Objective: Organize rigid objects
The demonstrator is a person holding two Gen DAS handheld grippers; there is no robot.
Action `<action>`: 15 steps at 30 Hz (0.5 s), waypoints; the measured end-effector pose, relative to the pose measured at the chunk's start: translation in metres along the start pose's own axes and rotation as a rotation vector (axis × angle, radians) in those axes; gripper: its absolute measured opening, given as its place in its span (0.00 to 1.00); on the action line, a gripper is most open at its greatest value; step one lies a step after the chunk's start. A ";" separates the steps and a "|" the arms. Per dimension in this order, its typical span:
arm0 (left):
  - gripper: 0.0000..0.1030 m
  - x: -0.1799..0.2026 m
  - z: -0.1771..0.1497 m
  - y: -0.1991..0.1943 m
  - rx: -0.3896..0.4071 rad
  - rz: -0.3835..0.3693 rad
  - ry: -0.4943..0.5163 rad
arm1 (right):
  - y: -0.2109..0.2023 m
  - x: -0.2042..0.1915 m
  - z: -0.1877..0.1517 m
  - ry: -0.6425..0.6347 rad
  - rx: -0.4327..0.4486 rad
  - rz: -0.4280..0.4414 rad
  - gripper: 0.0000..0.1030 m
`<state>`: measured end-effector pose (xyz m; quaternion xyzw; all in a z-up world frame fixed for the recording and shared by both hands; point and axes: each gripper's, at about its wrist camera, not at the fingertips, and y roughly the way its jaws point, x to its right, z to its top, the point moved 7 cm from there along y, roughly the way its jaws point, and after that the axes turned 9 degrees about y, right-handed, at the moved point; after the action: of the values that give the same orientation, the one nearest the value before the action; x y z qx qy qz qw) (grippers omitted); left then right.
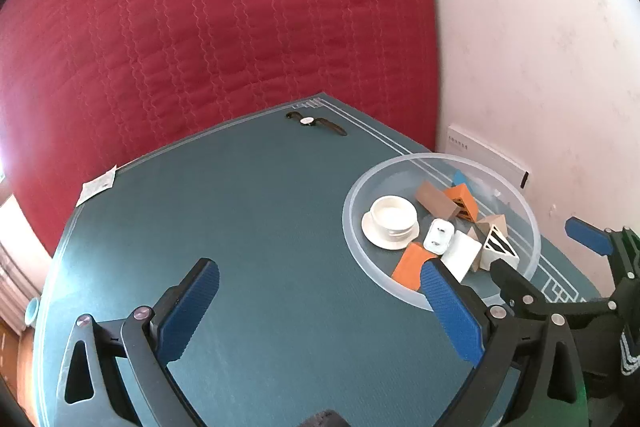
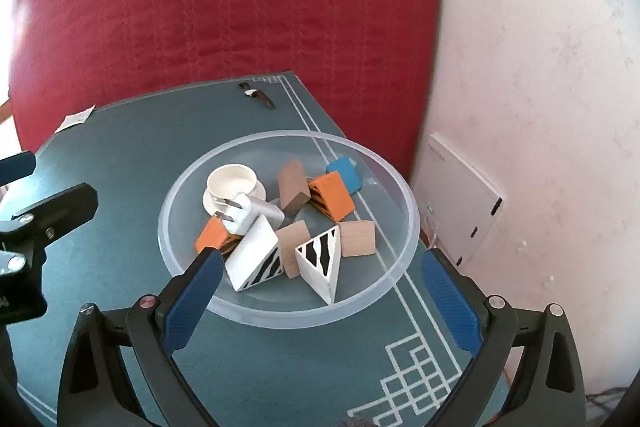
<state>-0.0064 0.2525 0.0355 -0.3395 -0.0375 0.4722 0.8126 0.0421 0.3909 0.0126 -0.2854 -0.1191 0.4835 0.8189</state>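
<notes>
While both grippers hang over it, the teal table mat [image 1: 260,227] with its white border lines takes up most of the scene, backed by a red quilted cover [image 1: 200,27] on the far side and a pale wall [image 2: 540,67] on the right with a white wall panel [image 2: 460,203] low down. The clear plastic bowl [image 2: 188,187] sits close to the mat's right edge and already holds the rigid stuff: a white cup on a saucer [image 2: 232,183], a white plug adapter [image 2: 250,213] leaning on it, orange blocks [image 2: 332,195], a blue block [image 2: 346,173], plain wooden blocks [image 2: 292,183] and two zebra-striped wedges [image 2: 320,259]. Way off at the far edge lies a wristwatch [image 1: 314,122], with a paper slip [image 1: 98,183] on the far left edge. The left gripper [image 1: 320,307] is spread wide with nothing between its jaws, over bare mat left of the bowl. The right gripper [image 2: 320,291] is also wide apart and empty, straddling the bowl's near rim. Plenty of free mat on the left, tight by the wall.
</notes>
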 end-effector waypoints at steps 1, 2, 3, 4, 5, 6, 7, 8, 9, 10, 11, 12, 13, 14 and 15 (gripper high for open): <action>0.99 0.000 0.000 0.000 -0.004 -0.001 -0.001 | 0.001 0.000 0.000 0.000 -0.003 -0.002 0.97; 0.99 0.001 -0.001 0.002 -0.010 -0.002 -0.003 | 0.001 0.001 -0.001 0.000 -0.005 -0.004 0.97; 0.99 0.001 -0.002 0.002 -0.014 -0.004 -0.003 | 0.002 0.002 -0.001 -0.001 -0.007 -0.007 0.97; 0.99 0.001 -0.003 0.003 -0.018 -0.006 -0.001 | 0.003 0.002 -0.002 -0.002 -0.011 -0.012 0.97; 0.99 0.002 -0.004 0.004 -0.022 -0.007 0.000 | 0.003 0.003 -0.002 -0.003 -0.013 -0.017 0.97; 0.99 0.003 -0.005 0.005 -0.024 -0.007 0.003 | 0.004 0.003 -0.003 -0.002 -0.015 -0.021 0.97; 0.99 0.004 -0.006 0.005 -0.026 -0.008 0.006 | 0.005 0.004 -0.003 -0.001 -0.018 -0.023 0.97; 0.99 0.005 -0.006 0.005 -0.027 -0.008 0.011 | 0.006 0.005 -0.004 0.002 -0.021 -0.024 0.97; 0.99 0.006 -0.007 0.005 -0.026 -0.008 0.015 | 0.005 0.006 -0.004 0.005 -0.022 -0.024 0.97; 0.99 0.008 -0.007 0.004 -0.025 -0.008 0.020 | 0.004 0.007 -0.003 0.008 -0.021 -0.025 0.97; 0.99 0.009 -0.006 0.003 -0.024 -0.009 0.023 | 0.004 0.008 -0.003 0.010 -0.020 -0.026 0.97; 0.99 0.010 -0.006 0.003 -0.023 -0.010 0.027 | 0.004 0.008 -0.003 0.012 -0.020 -0.027 0.97; 0.99 0.011 -0.006 0.002 -0.021 -0.011 0.032 | 0.004 0.009 -0.003 0.015 -0.019 -0.028 0.97; 0.99 0.012 -0.006 0.002 -0.020 -0.011 0.034 | 0.004 0.009 -0.003 0.016 -0.018 -0.028 0.97; 0.99 0.012 -0.006 0.001 -0.020 -0.010 0.037 | 0.004 0.009 -0.003 0.017 -0.018 -0.028 0.97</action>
<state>0.0017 0.2597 0.0270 -0.3560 -0.0286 0.4613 0.8122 0.0454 0.3994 0.0070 -0.2951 -0.1207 0.4684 0.8240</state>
